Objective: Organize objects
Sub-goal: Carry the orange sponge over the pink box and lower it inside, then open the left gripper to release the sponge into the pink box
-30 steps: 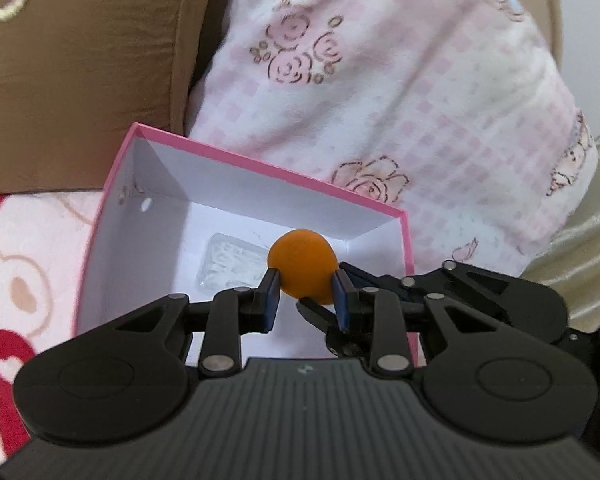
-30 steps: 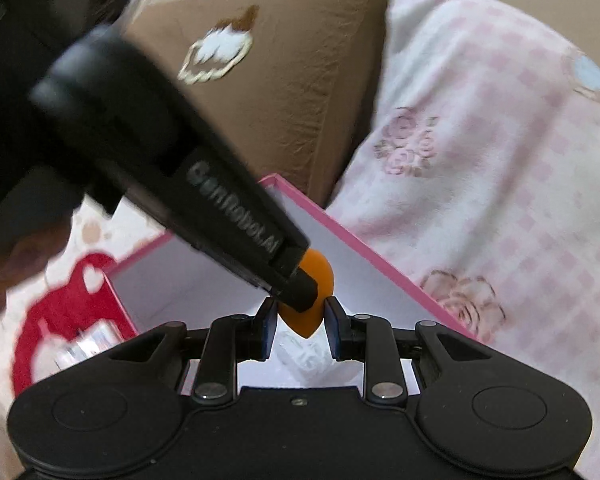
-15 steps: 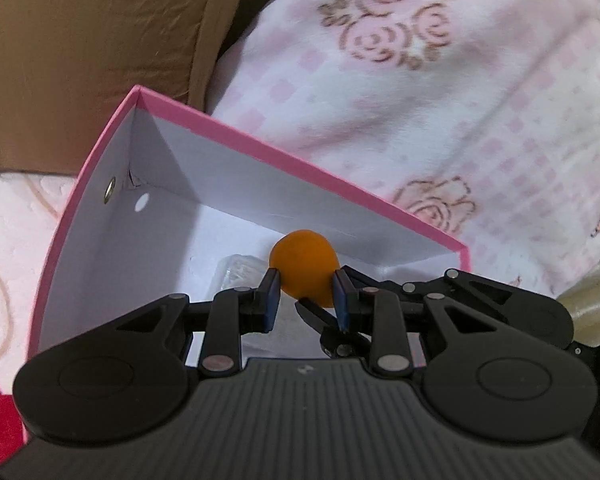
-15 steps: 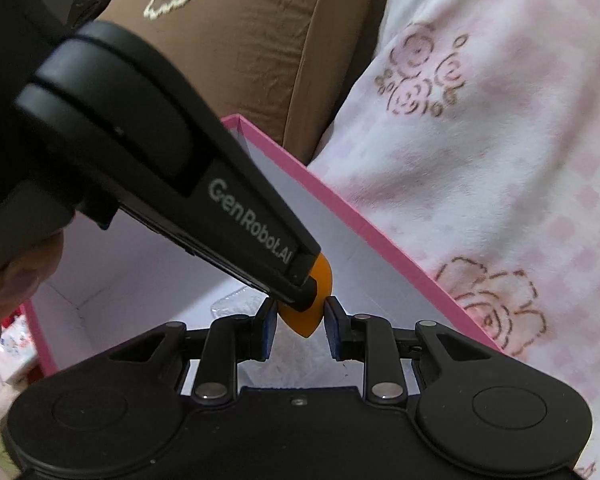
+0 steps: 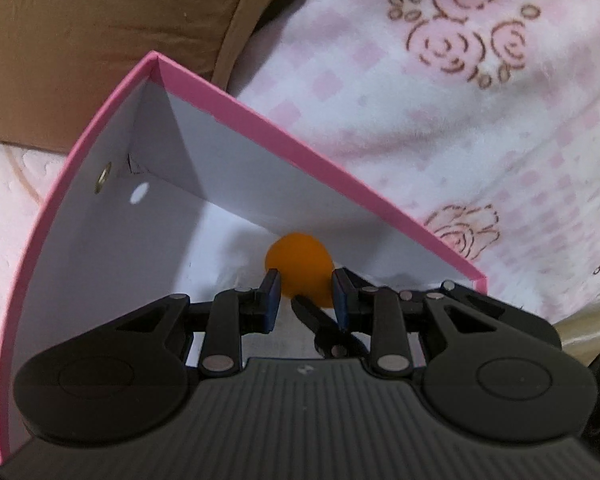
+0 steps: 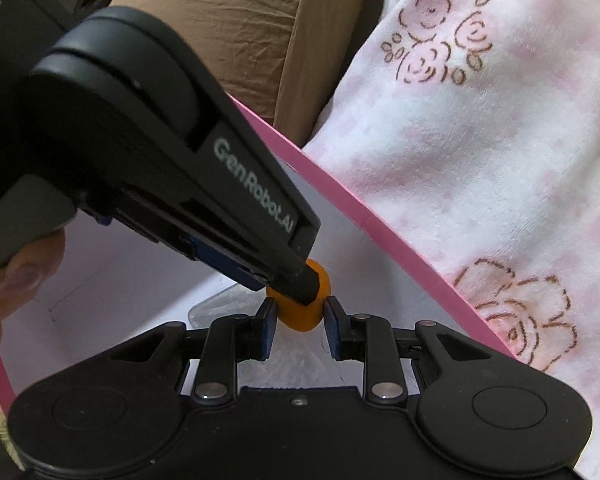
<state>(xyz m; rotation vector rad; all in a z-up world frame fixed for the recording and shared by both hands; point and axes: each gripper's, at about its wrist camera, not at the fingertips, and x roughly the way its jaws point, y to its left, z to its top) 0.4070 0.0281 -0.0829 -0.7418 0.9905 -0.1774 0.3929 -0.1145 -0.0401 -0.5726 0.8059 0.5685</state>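
I've got the orange ball (image 5: 299, 268) down inside the pink box (image 5: 260, 120), low by the far white wall, and I can't tell whether it touches the floor yet. It's small, round, matte, a plain even orange, and it looks slightly squashed where it's pinched. Left tongs (image 5: 305, 294) are nipped onto it, blue pads pressing both sides, narrow gap. Right tongs (image 6: 298, 318) sit part-open around its lower half; in the right wrist view the pads look just beside it, so I can't say they're bearing on it. My read: the carry is done, what's left is letting go and backing both tools out. A clear plastic packet (image 6: 220, 306) already lies on the box floor under the ball. Outside the box, a pink rose-print blanket (image 5: 460, 100) and a brown cushion (image 5: 100, 32)
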